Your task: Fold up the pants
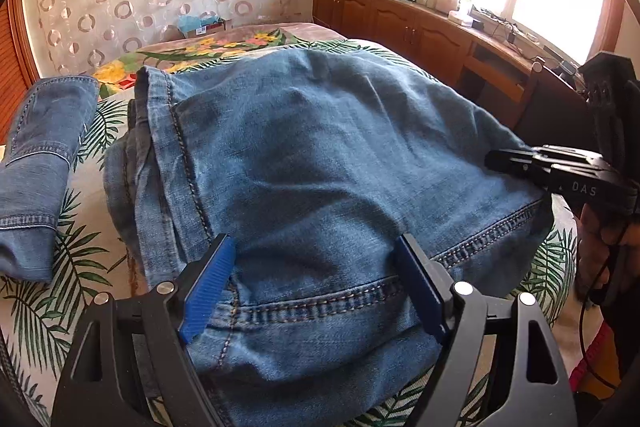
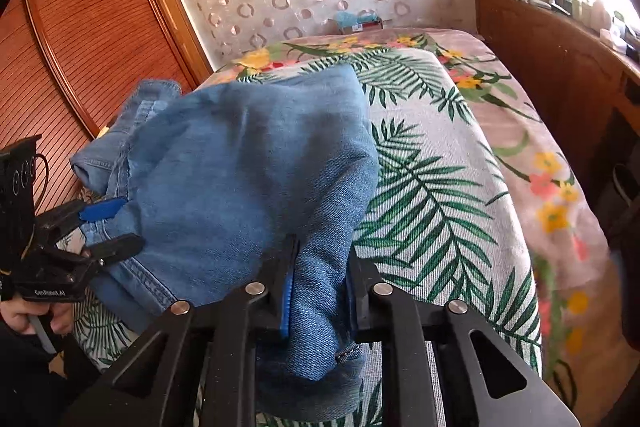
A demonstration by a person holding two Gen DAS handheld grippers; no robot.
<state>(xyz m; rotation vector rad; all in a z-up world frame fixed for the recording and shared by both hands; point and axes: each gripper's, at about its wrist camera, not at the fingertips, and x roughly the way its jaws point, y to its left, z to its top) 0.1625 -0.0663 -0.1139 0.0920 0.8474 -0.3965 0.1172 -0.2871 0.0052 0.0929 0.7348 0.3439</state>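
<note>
The jeans (image 1: 320, 155) look heavy and floppy, best held at the stitched hem at six o'clock; the left gripper (image 1: 316, 287) stands open around them, while the right gripper (image 2: 320, 303) pinches a fold.

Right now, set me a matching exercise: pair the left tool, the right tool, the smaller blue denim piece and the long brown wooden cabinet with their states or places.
Things:
1. left tool
2. right tool
3. smaller blue denim piece
4. long brown wooden cabinet

States or places:
A. below the bright window
B. shut on a fold of the blue denim pants
C. open, astride the pants
D. lying on the leaf-print bed cover, off to one side

Pairs: 1-C, 2-B, 3-D, 4-A
</note>
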